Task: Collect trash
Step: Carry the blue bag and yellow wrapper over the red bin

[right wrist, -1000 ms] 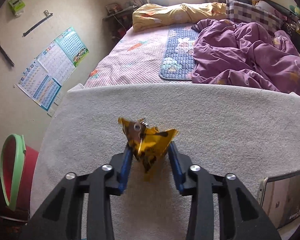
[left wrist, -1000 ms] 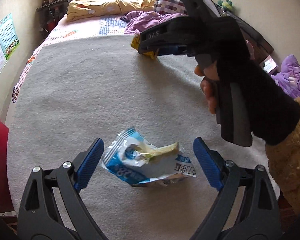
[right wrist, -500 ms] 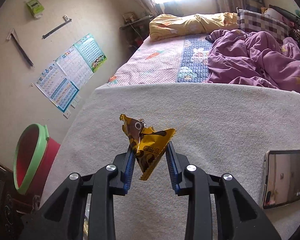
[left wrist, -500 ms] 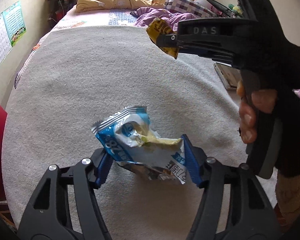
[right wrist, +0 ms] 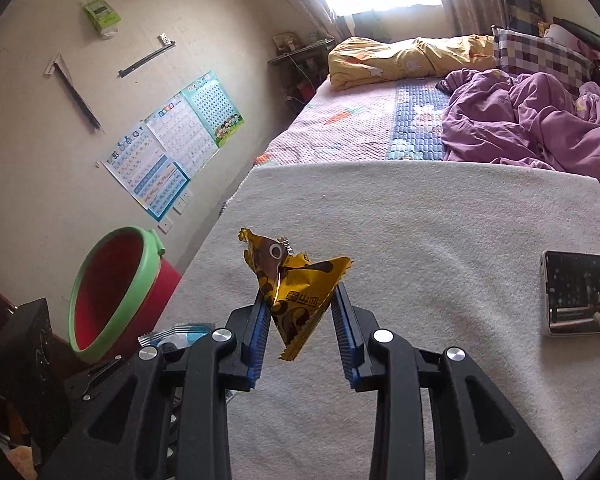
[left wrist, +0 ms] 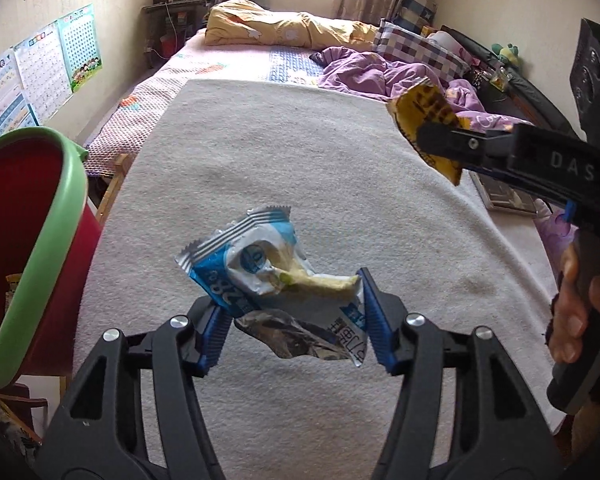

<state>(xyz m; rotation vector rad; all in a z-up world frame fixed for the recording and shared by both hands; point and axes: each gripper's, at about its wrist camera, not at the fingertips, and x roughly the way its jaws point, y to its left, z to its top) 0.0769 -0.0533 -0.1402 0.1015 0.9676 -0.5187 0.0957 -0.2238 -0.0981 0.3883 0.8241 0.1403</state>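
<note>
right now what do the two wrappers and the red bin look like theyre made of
Blue-and-white wrapper: thin plastic film, foil-like inside; it is crinkled, glossy and silvery at the torn edge. Yellow wrapper: the same sort of printed glossy film, creased into sharp folds. Red bin: likely moulded plastic, smooth and slightly shiny, with a green rim; the material cannot be settled from its look alone.

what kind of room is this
Most likely a lived-in bedroom, perhaps a child's: a bed with a rumpled purple duvet and yellow quilt, plus learning charts taped to the wall.
</note>
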